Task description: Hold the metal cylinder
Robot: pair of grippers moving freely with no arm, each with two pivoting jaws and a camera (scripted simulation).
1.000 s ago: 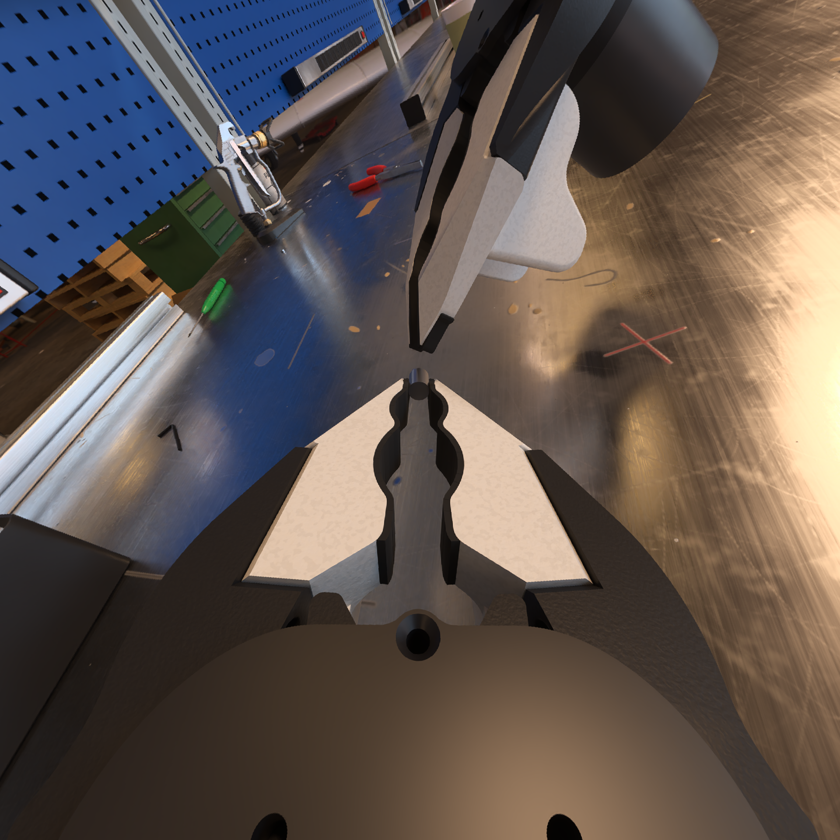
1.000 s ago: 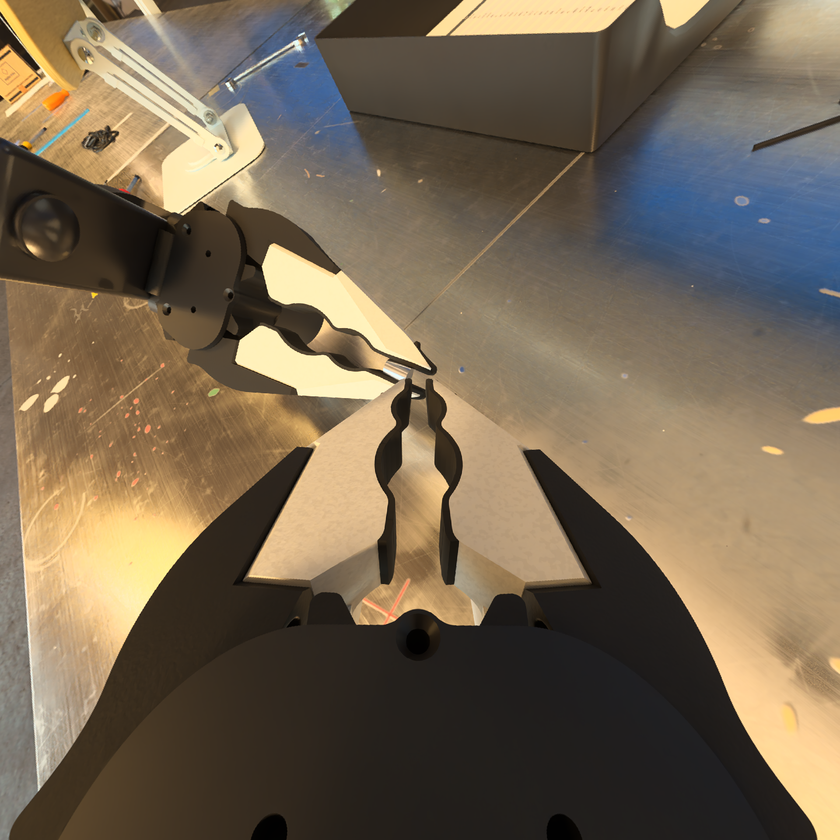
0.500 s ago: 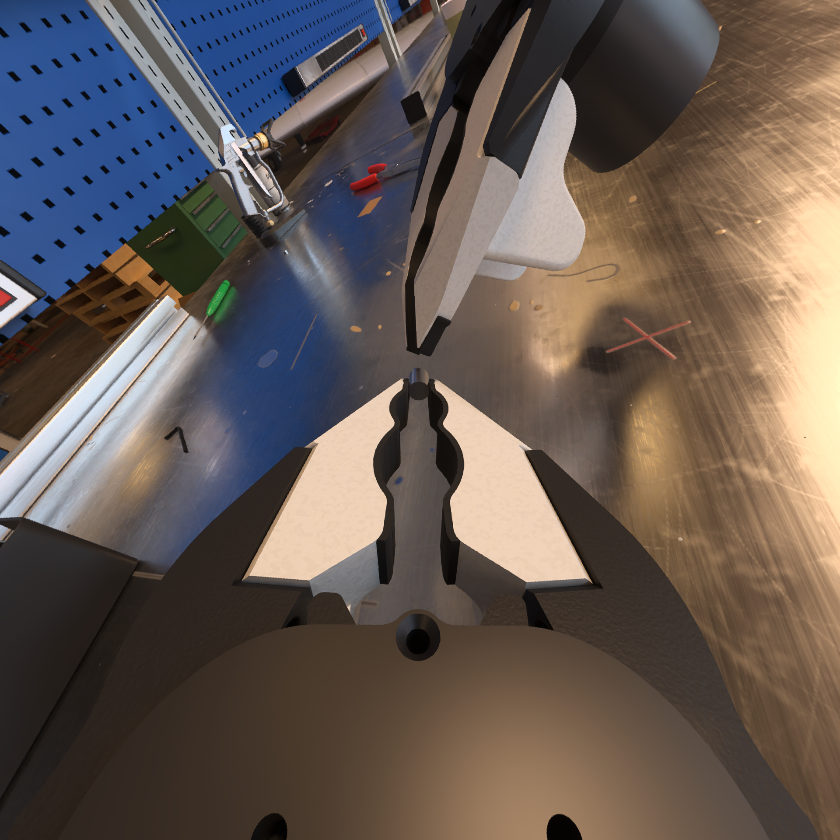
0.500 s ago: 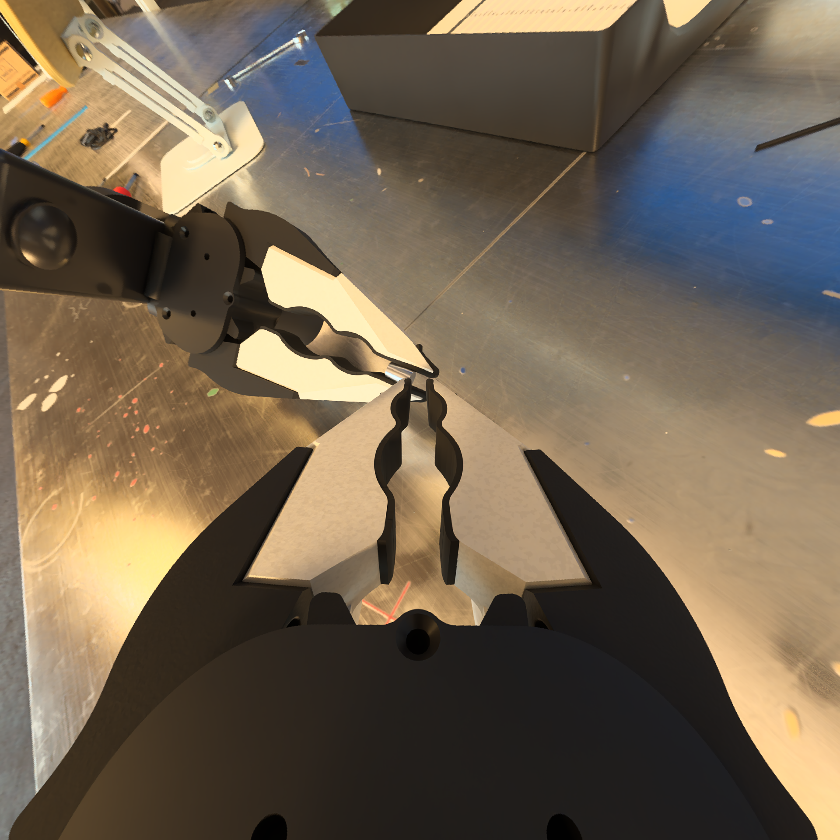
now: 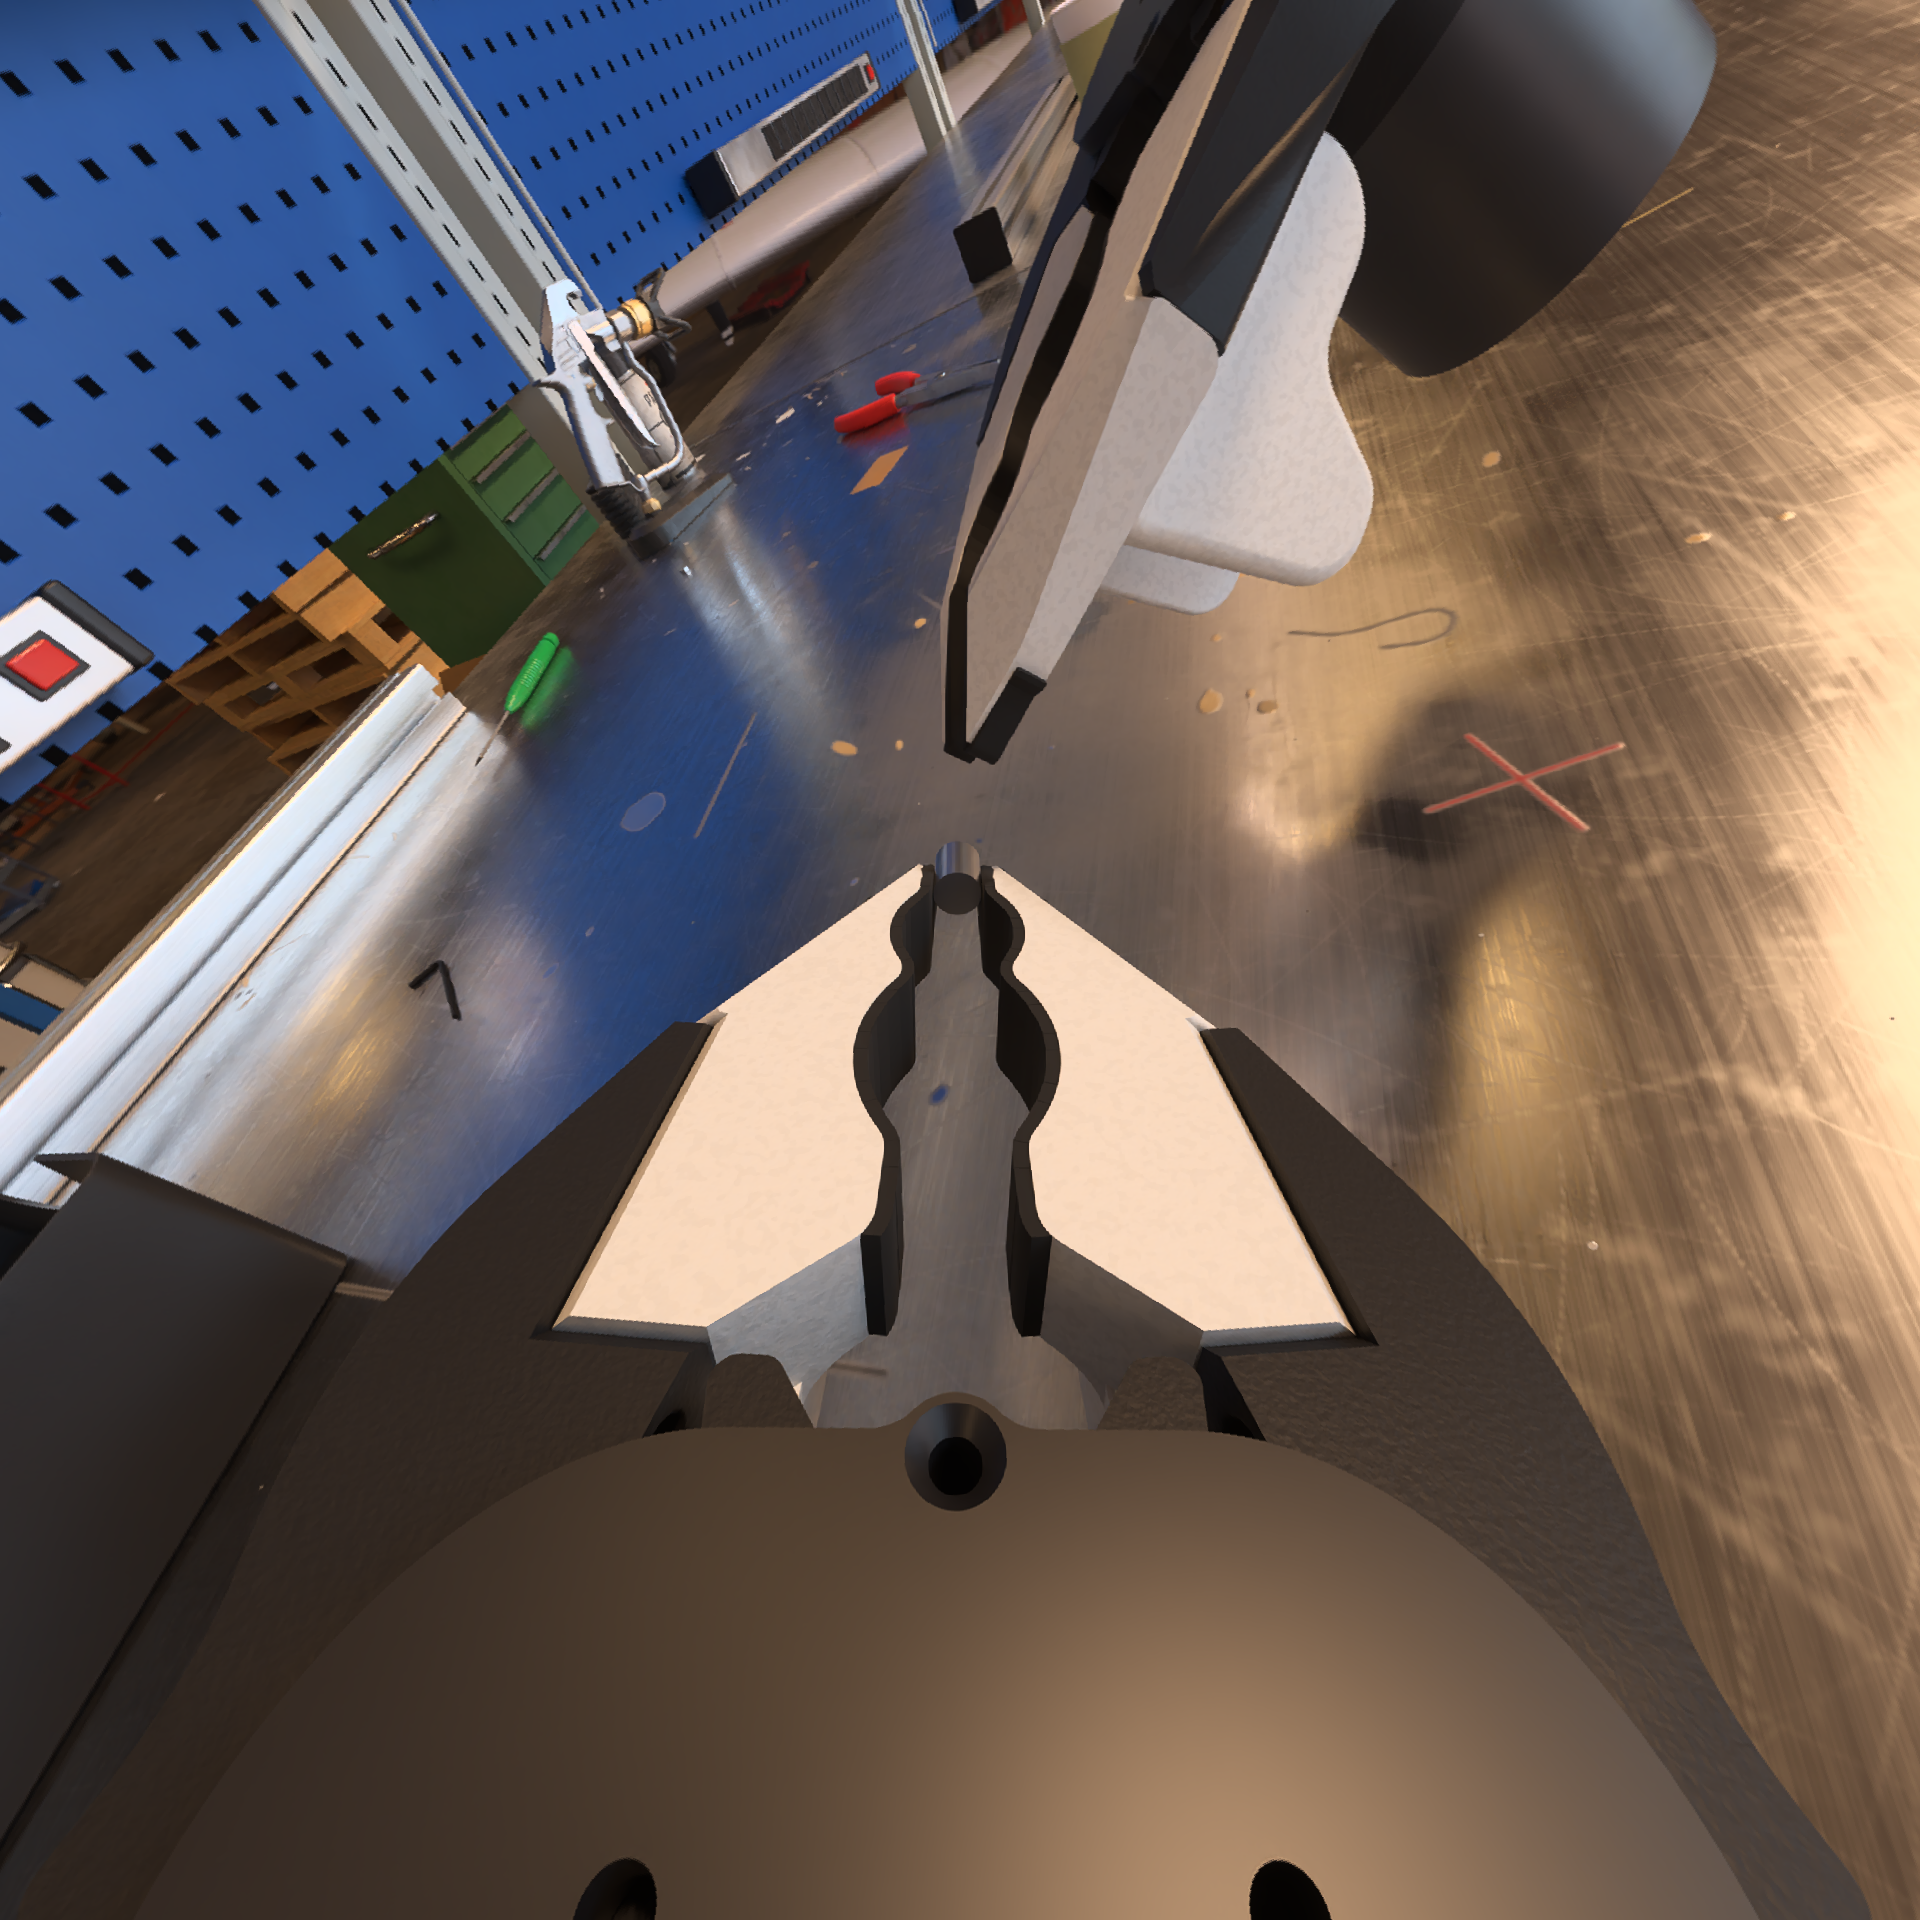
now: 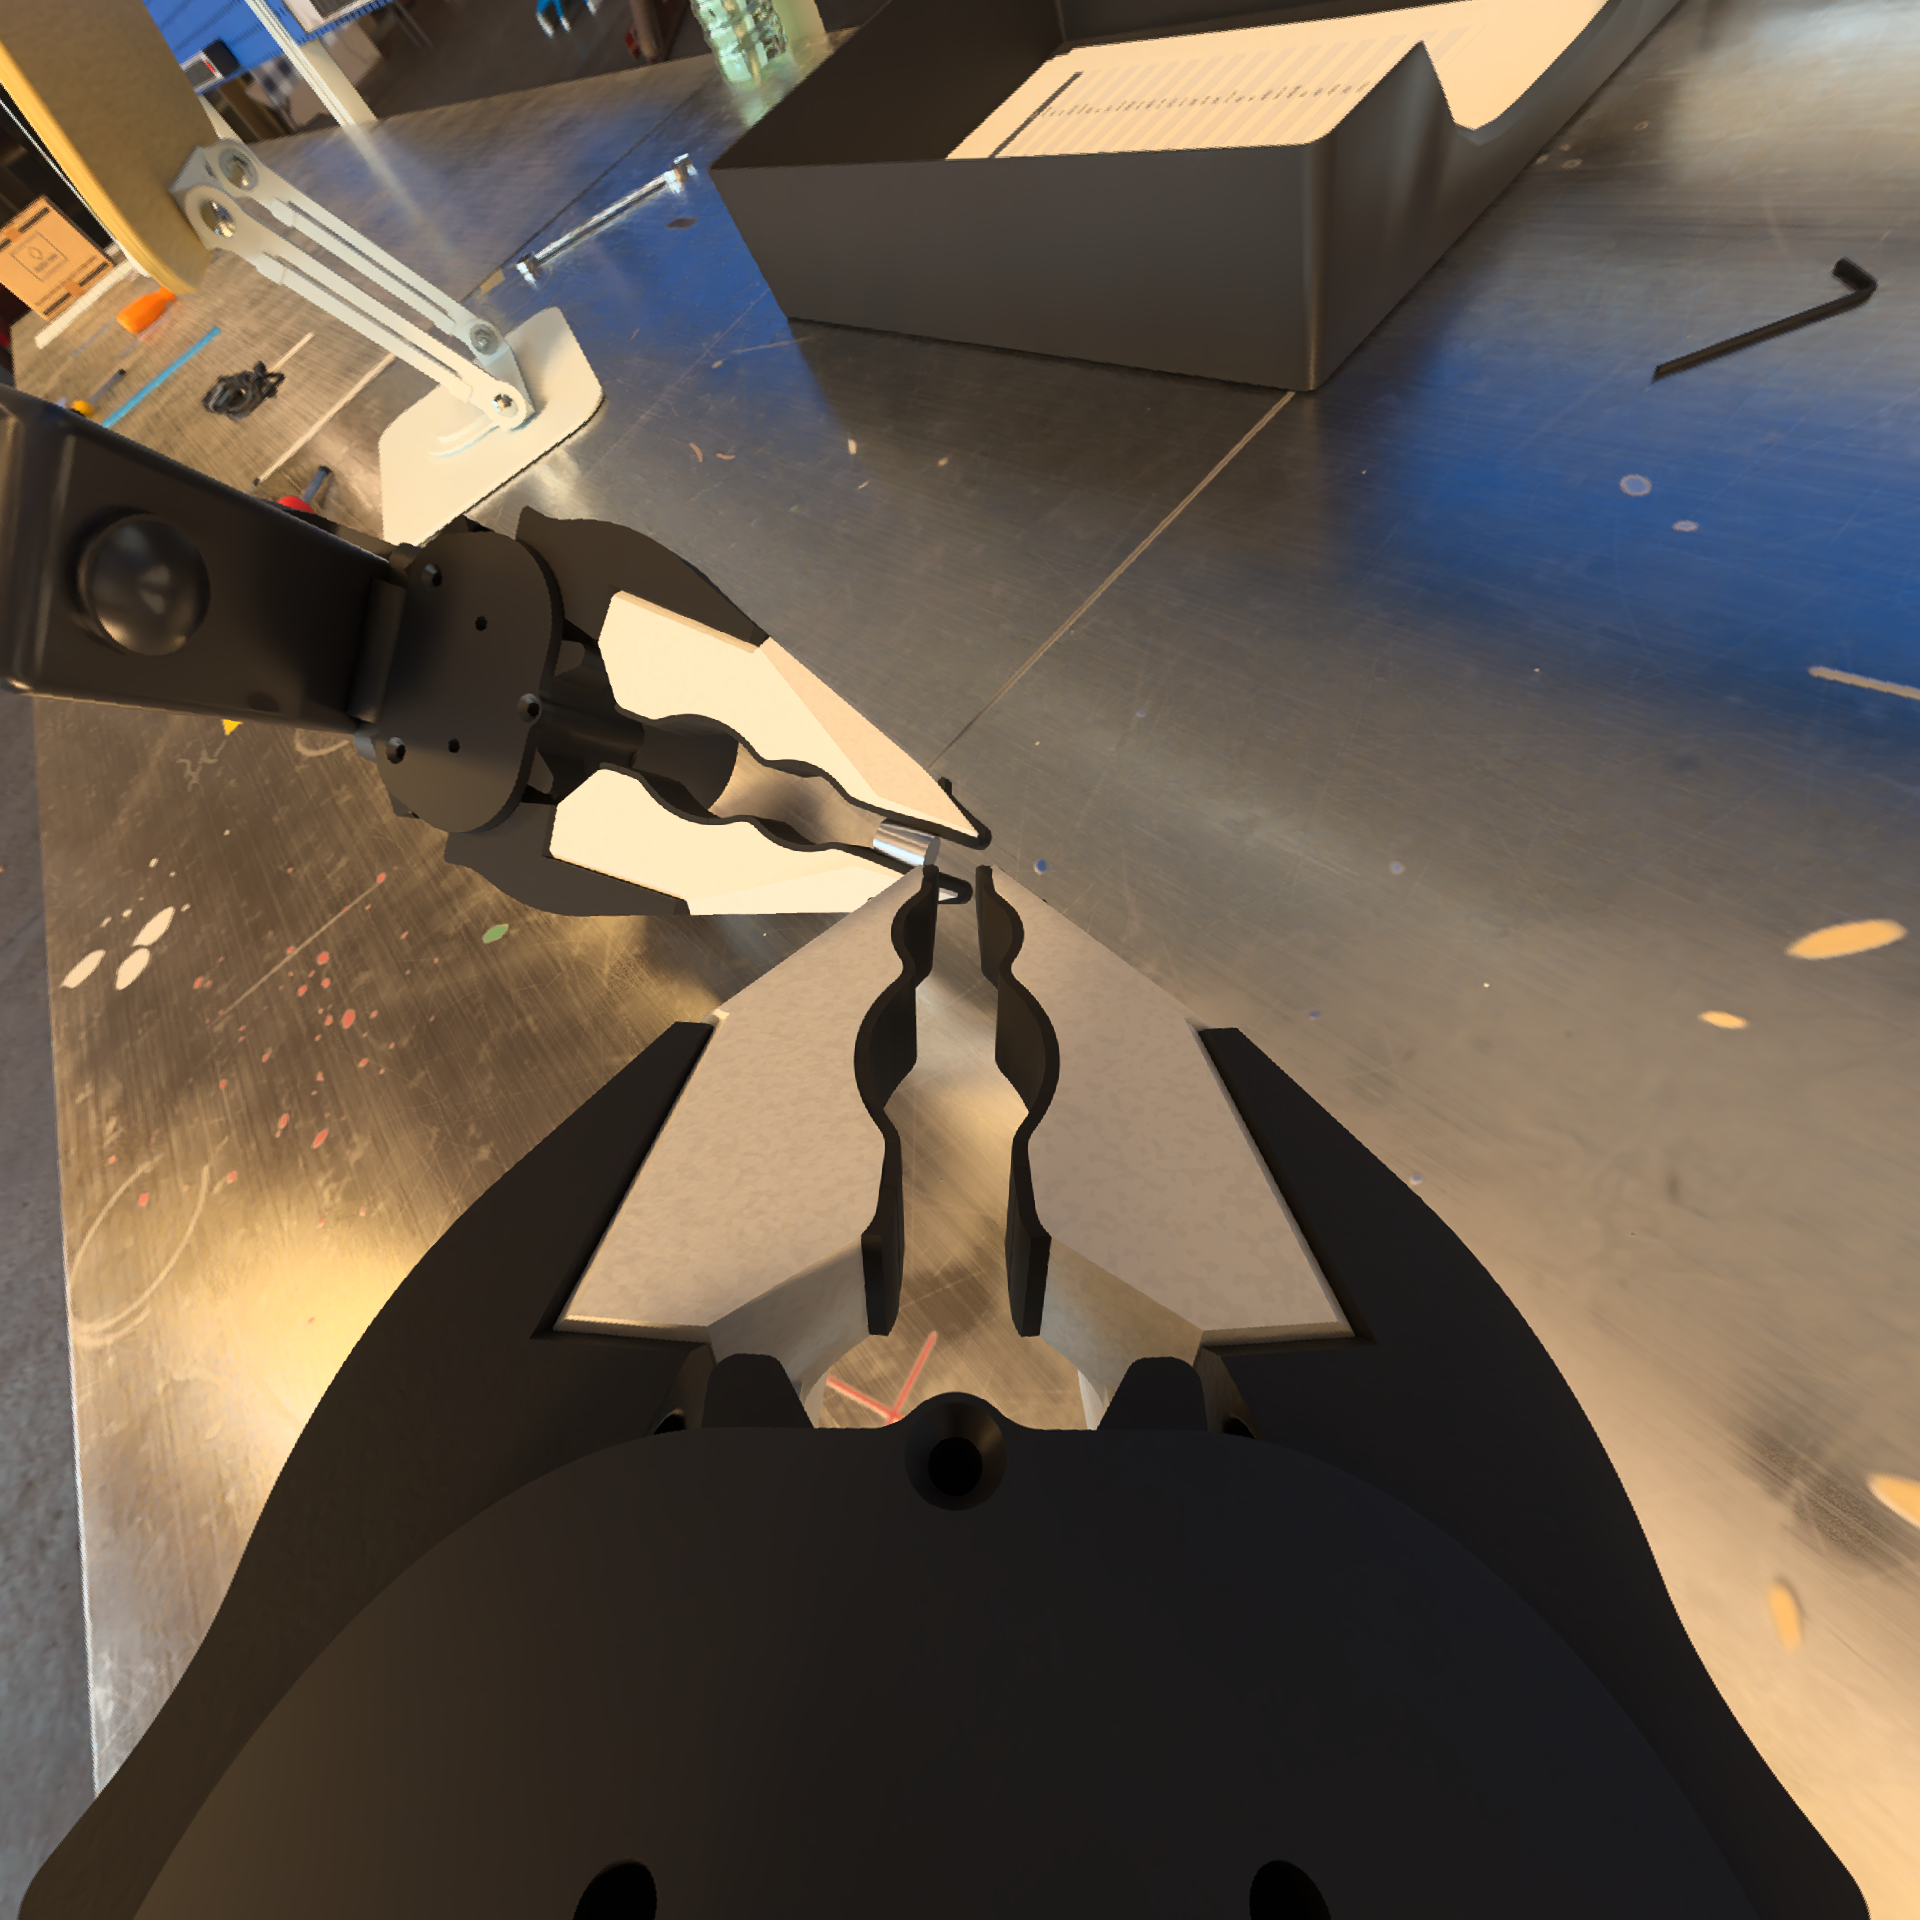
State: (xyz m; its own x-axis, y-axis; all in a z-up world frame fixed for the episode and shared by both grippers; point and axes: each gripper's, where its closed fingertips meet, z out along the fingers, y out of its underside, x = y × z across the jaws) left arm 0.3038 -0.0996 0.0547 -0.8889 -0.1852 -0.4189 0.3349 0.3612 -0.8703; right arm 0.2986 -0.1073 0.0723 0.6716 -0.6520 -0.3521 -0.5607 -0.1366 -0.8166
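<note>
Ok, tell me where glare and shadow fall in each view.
Left wrist view: warm glare washes out the scratched metal table at right, a dark shadow smudges beside the red cross, and blue reflections tint the left. Right wrist view: golden glare pools at lower left, and the metal cylinder glints in the left gripper.

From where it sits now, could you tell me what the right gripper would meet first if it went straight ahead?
Probably the left gripper and the metal cylinder it holds: both sit just beyond the right gripper, slightly left of its line. Depth is unclear.

red pliers (image 5: pixel 881 403), green screwdriver (image 5: pixel 532 673) on metal bench (image 5: pixel 1558 1143); black hex key (image 6: pixel 1779 324) beside grey box (image 6: pixel 1091 260).
</note>
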